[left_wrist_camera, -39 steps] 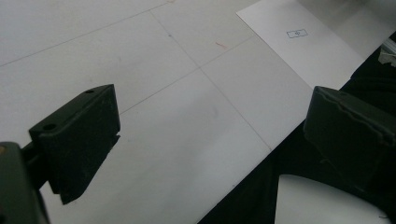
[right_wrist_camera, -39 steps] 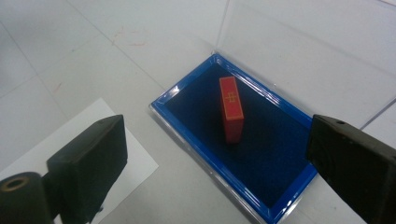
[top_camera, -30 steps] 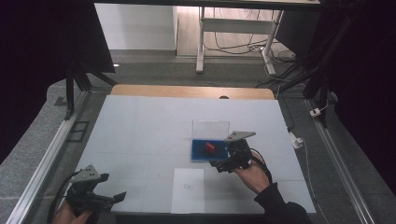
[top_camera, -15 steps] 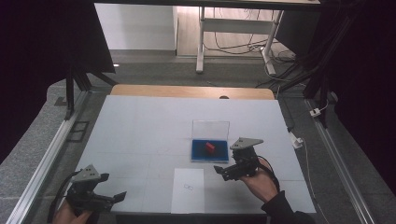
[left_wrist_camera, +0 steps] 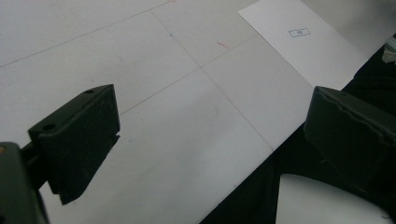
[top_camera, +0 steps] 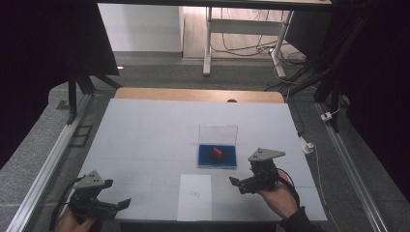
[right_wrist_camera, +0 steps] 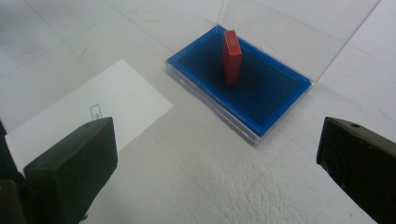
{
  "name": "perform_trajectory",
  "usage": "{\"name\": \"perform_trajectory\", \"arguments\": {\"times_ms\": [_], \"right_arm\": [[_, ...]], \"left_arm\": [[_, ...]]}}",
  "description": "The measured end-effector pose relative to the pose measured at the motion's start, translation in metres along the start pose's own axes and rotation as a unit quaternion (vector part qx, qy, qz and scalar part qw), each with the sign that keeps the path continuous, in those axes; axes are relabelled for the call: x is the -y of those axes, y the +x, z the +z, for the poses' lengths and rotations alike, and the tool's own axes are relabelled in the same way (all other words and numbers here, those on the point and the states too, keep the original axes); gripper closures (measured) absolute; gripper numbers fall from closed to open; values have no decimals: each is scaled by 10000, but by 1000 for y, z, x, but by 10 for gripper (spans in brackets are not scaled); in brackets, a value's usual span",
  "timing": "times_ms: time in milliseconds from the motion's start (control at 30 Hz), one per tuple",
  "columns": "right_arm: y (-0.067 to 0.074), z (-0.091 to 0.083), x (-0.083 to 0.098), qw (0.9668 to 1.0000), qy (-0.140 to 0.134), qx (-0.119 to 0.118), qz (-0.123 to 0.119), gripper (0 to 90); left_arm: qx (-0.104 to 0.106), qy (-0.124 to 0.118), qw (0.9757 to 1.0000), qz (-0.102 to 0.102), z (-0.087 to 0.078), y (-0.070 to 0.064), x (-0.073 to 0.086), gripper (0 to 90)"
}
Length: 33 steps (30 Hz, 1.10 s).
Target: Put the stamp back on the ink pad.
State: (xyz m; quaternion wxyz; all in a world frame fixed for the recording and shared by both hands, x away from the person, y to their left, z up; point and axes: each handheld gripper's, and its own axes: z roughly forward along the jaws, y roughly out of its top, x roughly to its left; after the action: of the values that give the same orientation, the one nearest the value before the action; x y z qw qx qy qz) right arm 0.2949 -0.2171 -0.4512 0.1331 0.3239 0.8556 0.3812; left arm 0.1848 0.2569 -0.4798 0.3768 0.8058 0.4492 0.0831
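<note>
White tabletop (top_camera: pixel 154 140) bears a blue case (top_camera: pixel 217 156); both tongs (top_camera: pixel 241 185) (top_camera: pixel 113 207) gape, empty.

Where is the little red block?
The red block stands on end in the blue tray of the open clear box, mid-table in the high view, just ahead of the right gripper and beyond the white paper.

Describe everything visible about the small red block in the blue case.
The red block is a small, flat rectangular piece, plastic by its look, with a faint marking on its narrow top end. It stands upright on end, slightly tilted, on the dark blue lining of the open case, nearer the hinge side, in front of the raised clear lid. Nothing else touches it; the open right hand-held gripper is apart, short of the case.
</note>
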Motion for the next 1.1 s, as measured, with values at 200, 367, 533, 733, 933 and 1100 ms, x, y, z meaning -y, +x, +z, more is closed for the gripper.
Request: {"name": "perform_trajectory", "arguments": {"times_ms": [200,367,533,733,933,1100], "right_arm": [[-3,-15,10,9999,-31,68,97,0],[-6,-28,19,9997,-38,167,189,0],[-9,-39,29,9992,-64,279,287,0],[-10,-52,41,9979,-114,417,473,0],[-11,-64,54,9961,-157,569,657,0],[-13,-74,63,9942,-182,683,814,0]], "left_arm": [[-15,9,10000,24,0,-1,0,38],[-15,1,10000,15,0,-1,0,37],[-18,5,10000,17,0,-1,0,37],[-25,14,10000,19,0,-1,0,37],[-51,26,10000,49,1,-1,0,37],[-87,17,9999,76,1,-2,0,37]]}}
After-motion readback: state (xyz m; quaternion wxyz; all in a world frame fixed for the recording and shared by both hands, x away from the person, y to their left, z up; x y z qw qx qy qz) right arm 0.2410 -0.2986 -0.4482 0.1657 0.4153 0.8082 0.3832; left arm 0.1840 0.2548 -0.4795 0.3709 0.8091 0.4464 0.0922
